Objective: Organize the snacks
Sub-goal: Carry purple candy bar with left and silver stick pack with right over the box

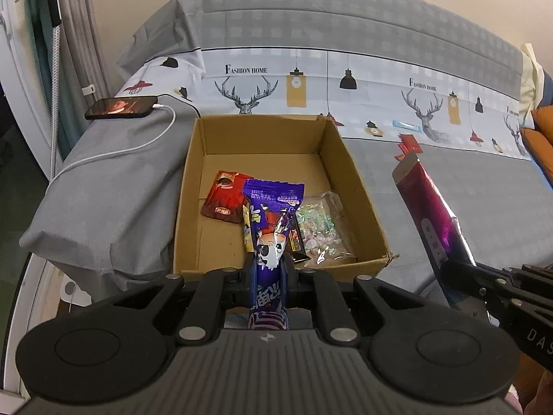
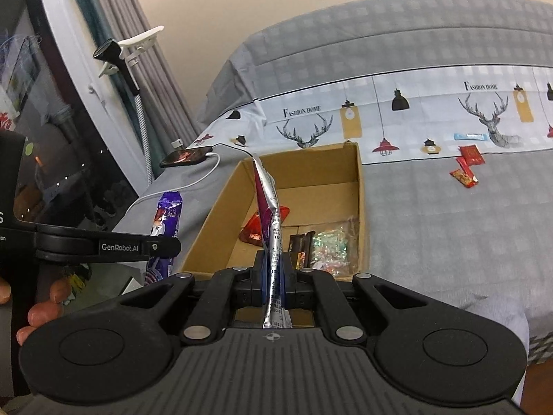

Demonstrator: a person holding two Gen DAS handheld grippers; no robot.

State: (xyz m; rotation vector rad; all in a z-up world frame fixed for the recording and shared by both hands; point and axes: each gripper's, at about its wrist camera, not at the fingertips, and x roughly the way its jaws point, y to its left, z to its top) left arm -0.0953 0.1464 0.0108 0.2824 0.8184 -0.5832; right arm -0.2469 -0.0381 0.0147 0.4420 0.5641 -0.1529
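Note:
An open cardboard box stands on the grey bed; it also shows in the right wrist view. Inside lie a red sachet, a clear bag of candies and a dark bar. My left gripper is shut on a purple snack pack, held upright just before the box's near wall. My right gripper is shut on a magenta and silver snack pack, held upright at the box's near edge. This pack also shows in the left wrist view, to the right of the box.
Several red sachets and a blue strip lie on the bed beyond the box to the right. A phone on a white charging cable lies to the box's left. A curtain and a window frame stand at the far left.

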